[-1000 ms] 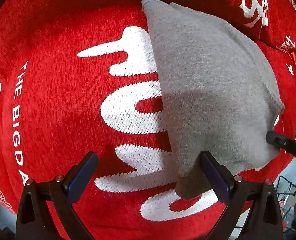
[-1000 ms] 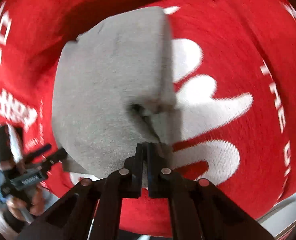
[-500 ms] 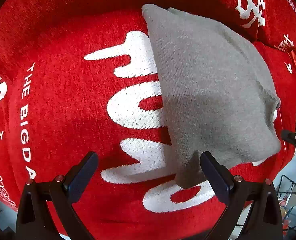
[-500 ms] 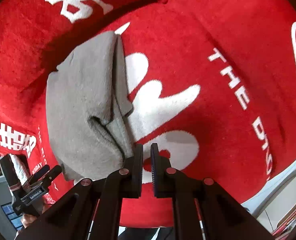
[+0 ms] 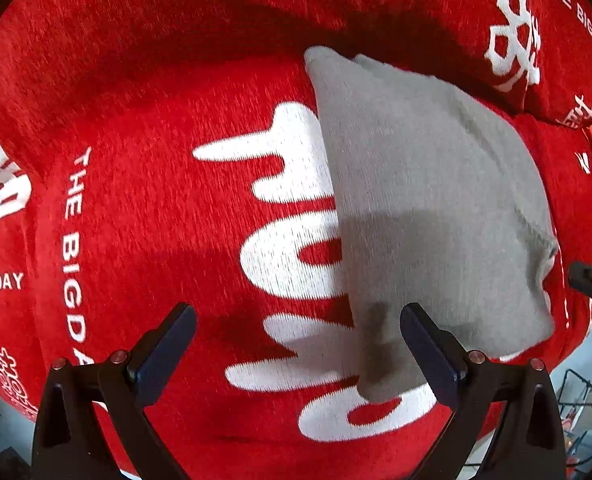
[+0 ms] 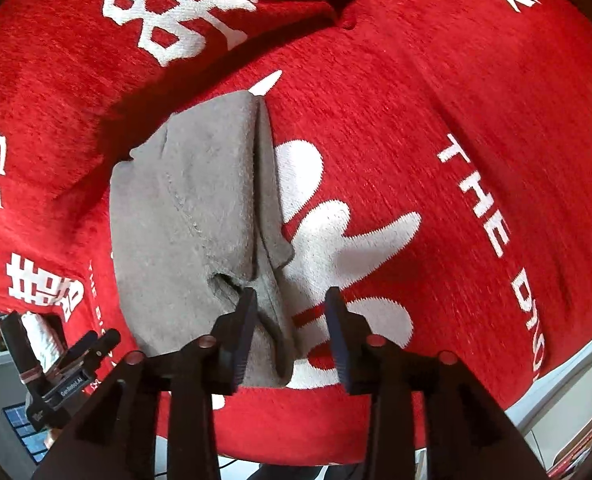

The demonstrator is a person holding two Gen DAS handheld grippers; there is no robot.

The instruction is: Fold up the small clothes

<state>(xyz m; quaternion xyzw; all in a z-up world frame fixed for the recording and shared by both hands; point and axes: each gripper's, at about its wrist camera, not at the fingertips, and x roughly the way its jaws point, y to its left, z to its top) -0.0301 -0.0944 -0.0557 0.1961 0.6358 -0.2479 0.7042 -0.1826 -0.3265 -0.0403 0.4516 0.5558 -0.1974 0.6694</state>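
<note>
Just changed: the right gripper (image 6: 292,328) has just been opening; 1 second ago its jaws were pinched shut at the grey garment's (image 6: 188,216) near edge, now they stand narrowly apart with that loose edge between them, pads off it.
Meaning: likely a fold released; 2 layers show.
Left gripper (image 5: 296,344): jaws wide, empty, above the garment's near corner.
Garment: flat on the red cloth (image 5: 156,200), over its white lettering.
Containers: none visible.

Bright, even light fell from above in both views. Soft shadows darkened the red blanket (image 5: 144,208) and grey cloth (image 5: 424,184). Fisheye bending curved everything, with black corners.
</note>
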